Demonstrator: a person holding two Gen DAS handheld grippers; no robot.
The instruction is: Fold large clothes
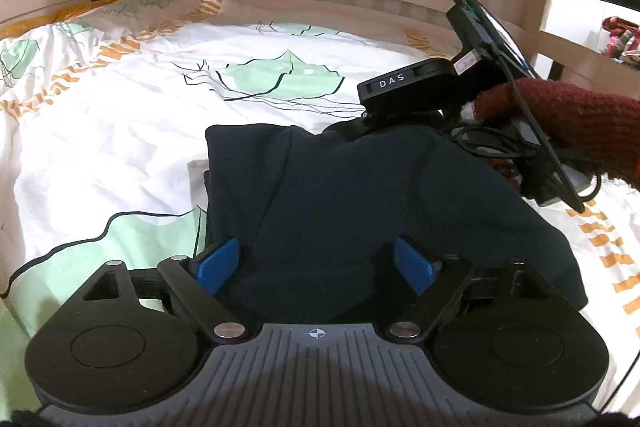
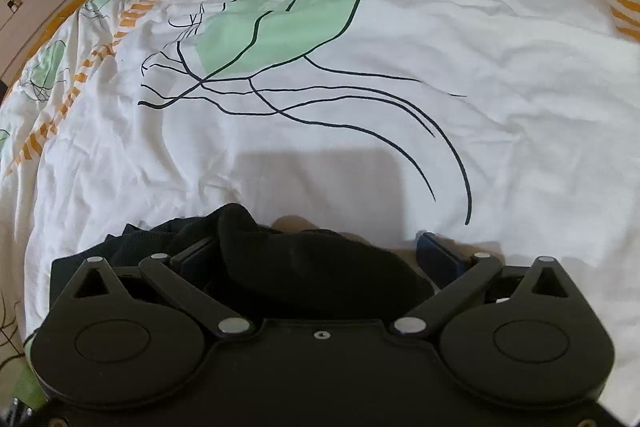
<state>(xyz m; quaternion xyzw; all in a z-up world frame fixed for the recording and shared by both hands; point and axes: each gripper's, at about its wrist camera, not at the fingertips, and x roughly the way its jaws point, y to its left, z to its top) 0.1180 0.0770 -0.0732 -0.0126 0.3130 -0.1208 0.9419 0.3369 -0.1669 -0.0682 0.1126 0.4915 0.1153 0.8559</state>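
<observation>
Both tongs work one dark navy knitted garment (image 1: 360, 211), folded into a thick bundle on the white leaf-printed bed cover (image 1: 120, 115). From your left wrist, it lies dead ahead, long axis running away from you; your left gripper (image 1: 326, 265) is spread wide, blue pads (image 1: 218, 263) straddling its near edge. From your right wrist, your right gripper (image 2: 324, 259) is also released, a cloth hump between its fingers.

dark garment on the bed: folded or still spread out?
Folded. In the left wrist view the dark garment lies as a compact block with stacked layers along its left edge, on the printed bedsheet.
</observation>
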